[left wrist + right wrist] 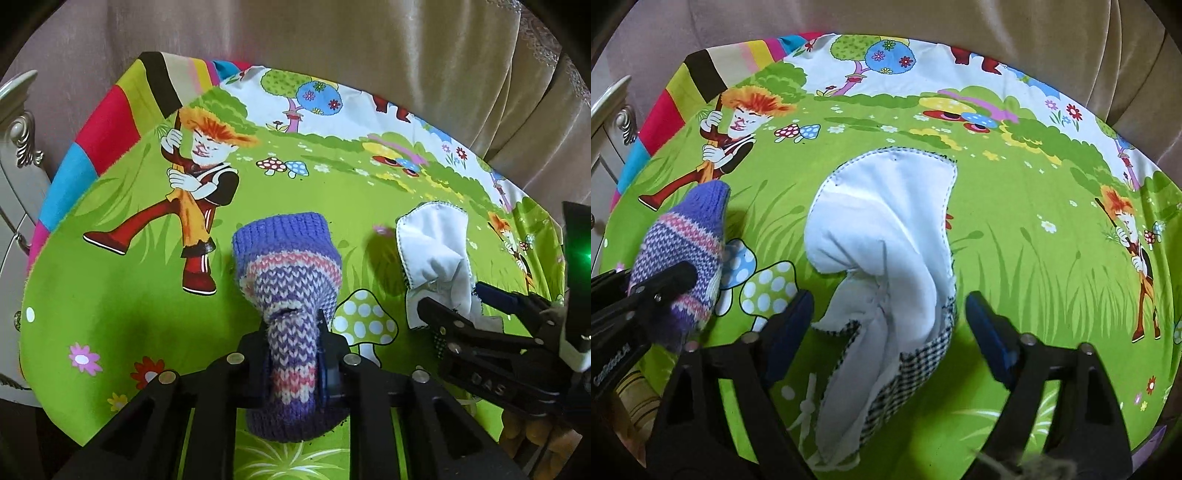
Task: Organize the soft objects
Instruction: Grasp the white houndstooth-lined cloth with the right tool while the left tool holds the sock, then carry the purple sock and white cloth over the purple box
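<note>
My left gripper (291,332) sits at the bottom centre of its view, tilted downward, fingers squeezed tight on the knitted piece (288,273). My right gripper (890,317), at the bottom of its view, also points downward, fingers (988,332) spread, touching nothing.

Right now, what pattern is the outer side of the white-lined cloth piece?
Black-and-white houndstooth check on the cloth piece, clearest in the right wrist view.

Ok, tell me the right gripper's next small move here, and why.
Probably close the right gripper on the white cloth piece with the checked edge. Its open fingers straddle the crumpled near end without pressing it, so that piece lies loose on the green cartoon sheet, while the left gripper is already clamped on the purple knitted piece.
</note>
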